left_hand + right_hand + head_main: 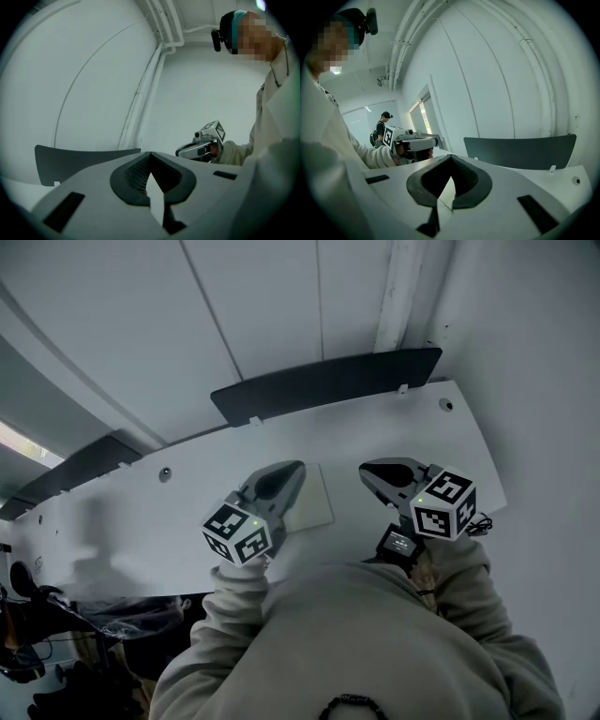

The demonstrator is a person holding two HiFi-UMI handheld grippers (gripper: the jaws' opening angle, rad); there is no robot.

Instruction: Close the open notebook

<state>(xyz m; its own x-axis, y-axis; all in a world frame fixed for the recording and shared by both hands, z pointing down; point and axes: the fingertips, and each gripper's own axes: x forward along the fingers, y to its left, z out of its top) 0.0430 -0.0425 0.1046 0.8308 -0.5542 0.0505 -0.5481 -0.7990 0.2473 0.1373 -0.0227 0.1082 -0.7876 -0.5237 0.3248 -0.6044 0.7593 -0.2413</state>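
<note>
Both held above the desk: my left gripper and right gripper, jaws together, empty. Pale notebook lay flat near the desk's front edge.

The head camera looks steeply down, close over the left tool and right tool, onto the white bench. Each tool camera looks along its own jaws and catches the other tool at mid-frame. All three views share the dark panel at the bench's far edge.

One left gripper, one right gripper, one notebook, one desk, two dark panels
</note>
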